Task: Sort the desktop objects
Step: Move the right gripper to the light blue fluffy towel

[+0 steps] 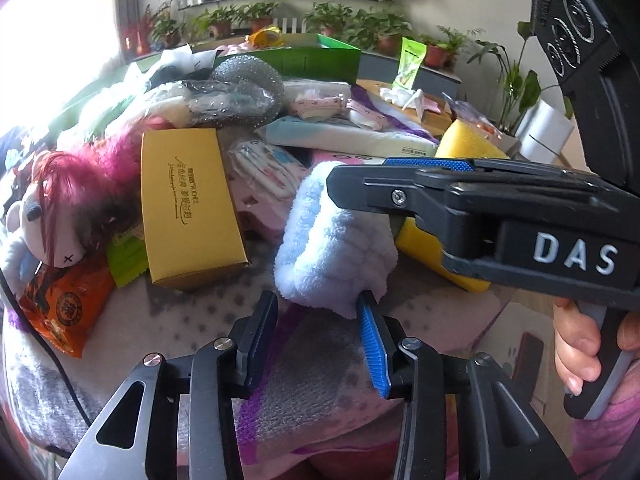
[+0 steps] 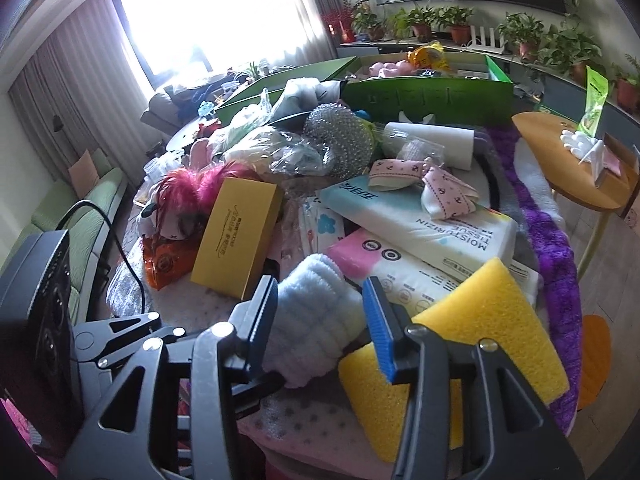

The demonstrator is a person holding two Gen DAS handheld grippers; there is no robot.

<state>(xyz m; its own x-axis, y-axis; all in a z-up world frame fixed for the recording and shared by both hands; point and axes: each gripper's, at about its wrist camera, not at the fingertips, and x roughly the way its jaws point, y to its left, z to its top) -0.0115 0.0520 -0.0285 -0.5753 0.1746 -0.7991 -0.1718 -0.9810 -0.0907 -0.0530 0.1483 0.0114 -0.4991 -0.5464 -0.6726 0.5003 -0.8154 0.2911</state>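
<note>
Right tongs point(image 2: 320, 316) are pinching the fluffy blue cloth point(image 2: 316, 320), yellow sponge point(image 2: 480, 320) lying just right of them; left tongs point(image 1: 316, 340) are hanging spread beneath it.

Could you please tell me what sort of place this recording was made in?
Most likely a home living room: a green sofa by the curtained window, potted plants along a shelf, and a table heaped with household things such as tissue packs.

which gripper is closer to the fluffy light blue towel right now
Right. The right gripper has the light blue towel between its fingers. The left gripper sits open just below the towel's lower end, its blue pad about touching the fringe.
</note>
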